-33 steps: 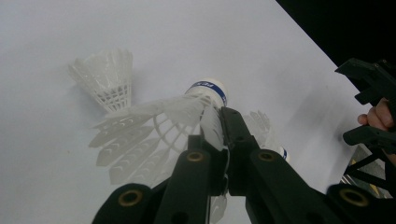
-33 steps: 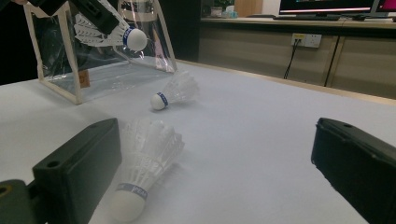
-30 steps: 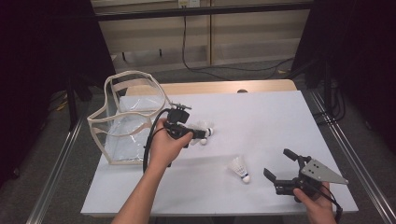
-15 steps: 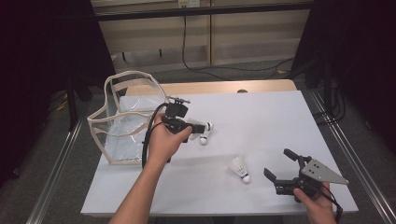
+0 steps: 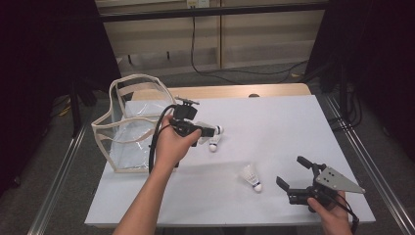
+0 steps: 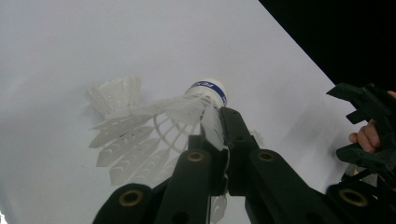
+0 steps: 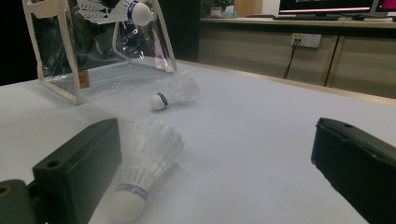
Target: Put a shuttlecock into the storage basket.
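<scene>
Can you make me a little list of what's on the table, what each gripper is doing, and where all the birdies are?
table: white top
bag: clear with cream trim, standing open at the table's left
left gripper: shut on a shuttlecock's feathers, lifted above the table
held shuttlecock: white, blue band round its cork
second shuttlecock: lying on the table below the left gripper
third shuttlecock: lying on the table just ahead of the right gripper
right gripper: open, holding nothing, near the table's front right
shuttlecocks in view: three

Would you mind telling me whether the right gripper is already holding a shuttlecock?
No, the right gripper has its jaws spread wide, and the nearest shuttlecock lies on the table between them, ungripped.
</scene>
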Motion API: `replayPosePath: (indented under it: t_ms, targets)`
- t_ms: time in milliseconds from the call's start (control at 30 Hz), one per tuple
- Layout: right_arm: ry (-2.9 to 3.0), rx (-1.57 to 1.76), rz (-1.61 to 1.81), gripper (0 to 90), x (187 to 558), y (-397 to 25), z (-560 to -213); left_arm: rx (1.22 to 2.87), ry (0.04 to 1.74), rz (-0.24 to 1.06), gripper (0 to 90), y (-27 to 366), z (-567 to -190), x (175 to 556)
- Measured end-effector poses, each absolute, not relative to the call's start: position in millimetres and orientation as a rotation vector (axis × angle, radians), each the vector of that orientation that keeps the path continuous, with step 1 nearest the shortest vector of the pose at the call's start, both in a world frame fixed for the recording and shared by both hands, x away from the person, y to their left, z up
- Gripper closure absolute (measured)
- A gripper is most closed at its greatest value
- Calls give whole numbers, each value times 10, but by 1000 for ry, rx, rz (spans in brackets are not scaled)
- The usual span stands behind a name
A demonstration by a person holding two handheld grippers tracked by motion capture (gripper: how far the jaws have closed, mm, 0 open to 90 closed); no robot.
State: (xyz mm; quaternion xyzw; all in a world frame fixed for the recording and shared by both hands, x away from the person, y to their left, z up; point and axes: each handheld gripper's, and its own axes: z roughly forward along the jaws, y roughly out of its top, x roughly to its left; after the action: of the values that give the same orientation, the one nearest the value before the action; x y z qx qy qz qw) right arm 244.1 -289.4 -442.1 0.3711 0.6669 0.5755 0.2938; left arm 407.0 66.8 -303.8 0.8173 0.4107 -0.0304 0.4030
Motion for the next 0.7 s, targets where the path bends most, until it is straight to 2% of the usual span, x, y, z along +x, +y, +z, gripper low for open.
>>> replayPosePath:
  t_ms: [700]
  targets:
    - [1775,985,1536,13,2443,-2895,-4419,2055,1049,-65,897,682,-2872,4132]
